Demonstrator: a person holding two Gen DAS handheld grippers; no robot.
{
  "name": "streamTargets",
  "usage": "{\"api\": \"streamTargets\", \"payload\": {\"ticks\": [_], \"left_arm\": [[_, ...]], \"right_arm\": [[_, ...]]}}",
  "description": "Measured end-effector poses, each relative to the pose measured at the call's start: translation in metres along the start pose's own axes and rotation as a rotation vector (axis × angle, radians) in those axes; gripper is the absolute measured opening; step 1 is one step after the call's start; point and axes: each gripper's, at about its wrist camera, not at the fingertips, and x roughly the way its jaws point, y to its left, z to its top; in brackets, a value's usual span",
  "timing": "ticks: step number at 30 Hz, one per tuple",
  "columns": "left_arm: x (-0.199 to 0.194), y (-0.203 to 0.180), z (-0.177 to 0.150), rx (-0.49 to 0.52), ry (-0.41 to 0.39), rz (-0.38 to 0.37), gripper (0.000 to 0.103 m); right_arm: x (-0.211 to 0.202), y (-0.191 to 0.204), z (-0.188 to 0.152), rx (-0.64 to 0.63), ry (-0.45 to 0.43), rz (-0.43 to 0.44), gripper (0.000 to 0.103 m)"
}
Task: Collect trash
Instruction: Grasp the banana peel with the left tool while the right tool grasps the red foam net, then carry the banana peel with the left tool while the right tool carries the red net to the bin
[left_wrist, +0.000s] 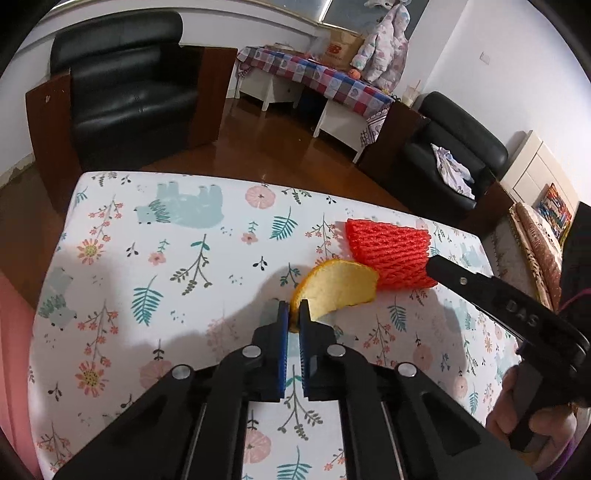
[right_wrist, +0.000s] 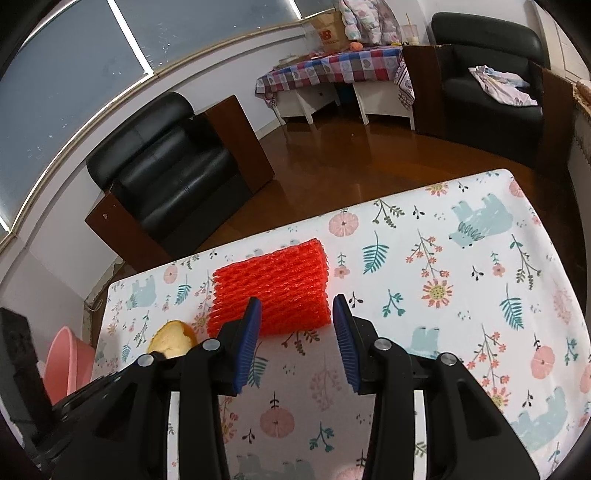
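A curved piece of orange peel (left_wrist: 340, 288) lies on the floral tablecloth, pale side up. My left gripper (left_wrist: 293, 314) is shut on the peel's near edge, which shows between the blue pads. Just behind the peel sits a red foam fruit net (left_wrist: 391, 254). In the right wrist view the red foam net (right_wrist: 273, 288) lies flat ahead of my right gripper (right_wrist: 297, 306), whose jaws stand open with the net's near edge just beyond the tips. The peel (right_wrist: 171, 339) shows at the left there.
The table (left_wrist: 147, 258) has a white cloth with flowers and bears. A pink basin (right_wrist: 68, 362) stands beside the table's left edge. Black armchairs (left_wrist: 125, 85) and a wooden floor lie beyond. A person's hand (left_wrist: 532, 413) holds the right gripper's handle.
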Motion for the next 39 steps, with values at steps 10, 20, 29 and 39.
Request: {"api": "streamTargets", "payload": {"ticks": [10, 20, 29, 39], "left_arm": [[-0.020, 0.008, -0.008, -0.026, -0.006, 0.002, 0.004], [-0.047, 0.017, -0.017, -0.050, -0.030, 0.023, 0.004], [-0.086, 0.025, -0.030, -0.065, -0.066, 0.069, 0.004], [-0.130, 0.048, -0.051, -0.105, -0.109, 0.128, 0.004]], "right_arm": [[0.015, 0.000, -0.002, 0.010, 0.008, -0.017, 0.041], [-0.001, 0.009, -0.018, -0.010, 0.015, 0.032, 0.012], [-0.052, 0.029, -0.043, -0.050, -0.021, 0.093, 0.011], [-0.090, 0.059, -0.061, -0.106, -0.041, 0.151, 0.011]]}}
